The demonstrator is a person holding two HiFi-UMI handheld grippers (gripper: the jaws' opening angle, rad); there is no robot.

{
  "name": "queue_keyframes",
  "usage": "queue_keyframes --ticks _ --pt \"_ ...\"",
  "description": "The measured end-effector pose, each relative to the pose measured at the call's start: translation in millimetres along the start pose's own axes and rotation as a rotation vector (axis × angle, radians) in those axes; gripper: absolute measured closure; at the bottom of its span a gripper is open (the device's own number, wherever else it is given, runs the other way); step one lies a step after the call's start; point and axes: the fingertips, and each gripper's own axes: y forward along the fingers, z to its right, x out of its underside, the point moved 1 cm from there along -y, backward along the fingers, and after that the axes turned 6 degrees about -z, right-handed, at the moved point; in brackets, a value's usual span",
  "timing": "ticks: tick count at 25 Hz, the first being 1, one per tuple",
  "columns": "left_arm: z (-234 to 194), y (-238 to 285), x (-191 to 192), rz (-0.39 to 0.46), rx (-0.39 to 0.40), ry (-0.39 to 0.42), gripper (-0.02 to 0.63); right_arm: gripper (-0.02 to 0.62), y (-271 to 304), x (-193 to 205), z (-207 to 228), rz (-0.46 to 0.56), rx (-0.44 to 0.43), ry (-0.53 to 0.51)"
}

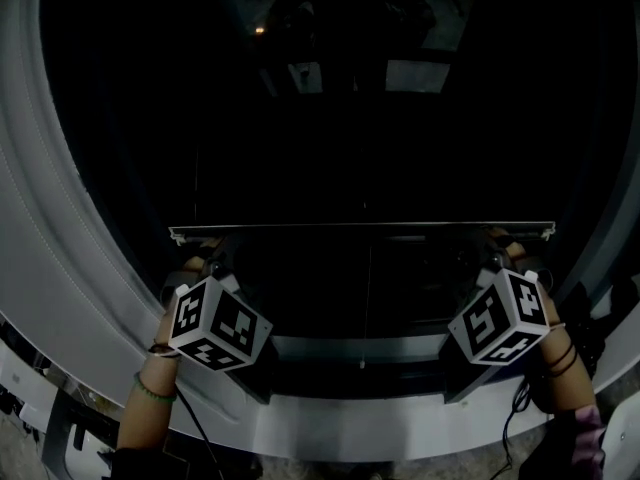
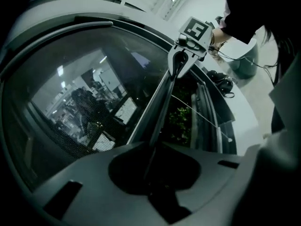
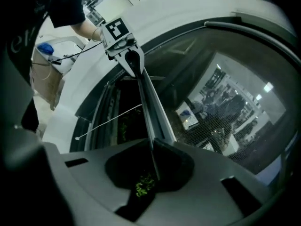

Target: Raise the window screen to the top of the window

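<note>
Clenching left gripper (image 2: 153, 149) and right gripper (image 3: 153, 147) on the ends of the screen bar (image 1: 360, 230); lifting seemingly under way; next needing an even push upward, well above both grippers.

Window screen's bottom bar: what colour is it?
The bottom bar is plain pale silver-grey, clearest in the right gripper view.

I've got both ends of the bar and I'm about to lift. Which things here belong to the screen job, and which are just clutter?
Job:
- screen bar
- left gripper, shut on the bar
- right gripper, shut on the bar
- mesh screen
- window frame

Lying about:
- grey bin
- black cables
- tan bag
- plants outside
</note>
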Motion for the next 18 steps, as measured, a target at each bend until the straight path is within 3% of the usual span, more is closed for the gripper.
queue_keyframes --ticks 4,18 --pt "-42 -12 -24 0.015 -0.079 0.014 0.56 0.566 -15 -13 45 0.026 0.079 -0.013" --pt "-139 -55 -80 0.068 -0.228 -0.003 0.554 0.561 -65 -51 146 0.098 0.257 -0.019"
